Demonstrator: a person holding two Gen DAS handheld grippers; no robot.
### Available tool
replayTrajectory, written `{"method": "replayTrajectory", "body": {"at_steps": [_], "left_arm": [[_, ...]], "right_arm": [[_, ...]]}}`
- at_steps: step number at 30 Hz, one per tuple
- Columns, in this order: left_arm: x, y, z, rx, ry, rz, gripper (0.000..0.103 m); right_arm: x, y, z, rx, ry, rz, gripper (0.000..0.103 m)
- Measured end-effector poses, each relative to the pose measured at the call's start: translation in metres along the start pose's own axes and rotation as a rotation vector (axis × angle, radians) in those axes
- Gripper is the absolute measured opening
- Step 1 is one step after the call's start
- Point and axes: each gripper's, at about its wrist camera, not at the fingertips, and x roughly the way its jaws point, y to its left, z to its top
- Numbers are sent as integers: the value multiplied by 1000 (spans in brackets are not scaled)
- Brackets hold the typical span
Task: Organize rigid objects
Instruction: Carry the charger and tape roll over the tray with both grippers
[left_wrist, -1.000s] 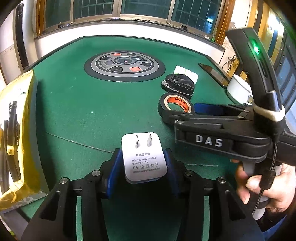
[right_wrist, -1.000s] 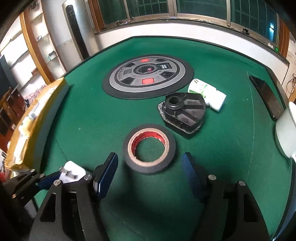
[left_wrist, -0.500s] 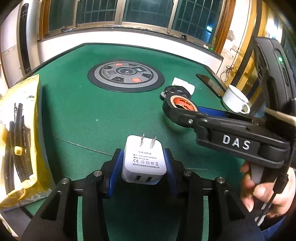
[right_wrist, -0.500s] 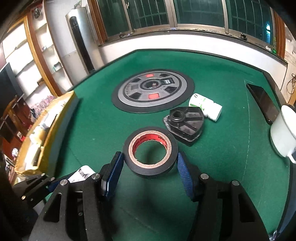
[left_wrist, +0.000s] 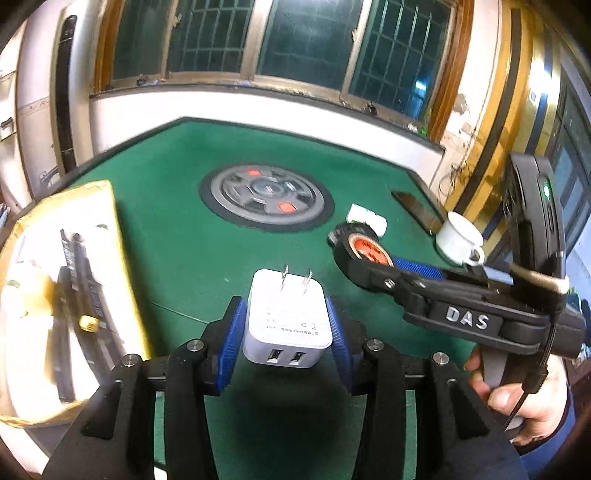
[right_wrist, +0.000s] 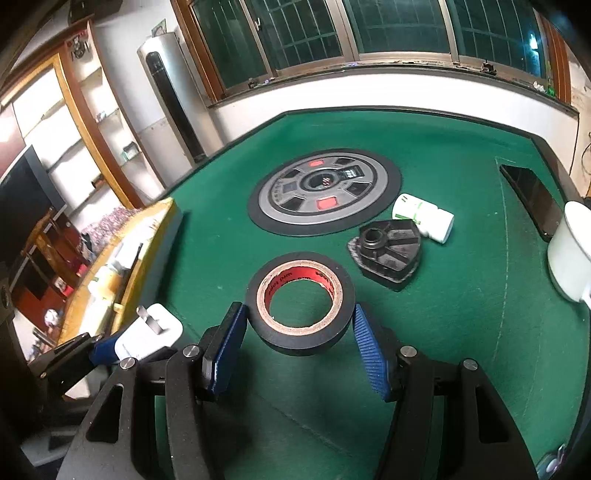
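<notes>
My left gripper is shut on a white USB power adapter, prongs pointing away, held above the green table. My right gripper is shut on a black roll of tape with a red-printed core, lifted off the felt. In the left wrist view the right gripper holds the tape roll to my right. In the right wrist view the left gripper with the adapter shows at the lower left. An open yellow cardboard box lies at the left.
A black fan-shaped plastic part and a white bottle lie on the green table. A round grey control panel sits in the middle. A white cup and a dark phone are at the right edge.
Both grippers have risen from the table with their objects. The right gripper closed on the tape roll and lifted it. The left gripper carries the adapter higher, with the box nearer on its left.
</notes>
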Motion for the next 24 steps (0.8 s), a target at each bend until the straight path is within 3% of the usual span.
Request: {"method": "replayTrajectory", "body": {"at_steps": [6, 14, 18, 24], "left_arm": [[-26, 39, 10, -69, -62, 35, 42], [-51, 117, -4, -206, -90, 136, 42], [-59, 149, -14, -254, -92, 194, 42], [-54, 179, -27, -298, -69, 223, 42]], "right_arm": [[-7, 29, 0, -11, -5, 77, 54], [17, 117, 1, -152, 38, 184, 54], [37, 156, 1, -233, 55, 204, 54], [75, 198, -9, -307, 112, 207, 54]]}}
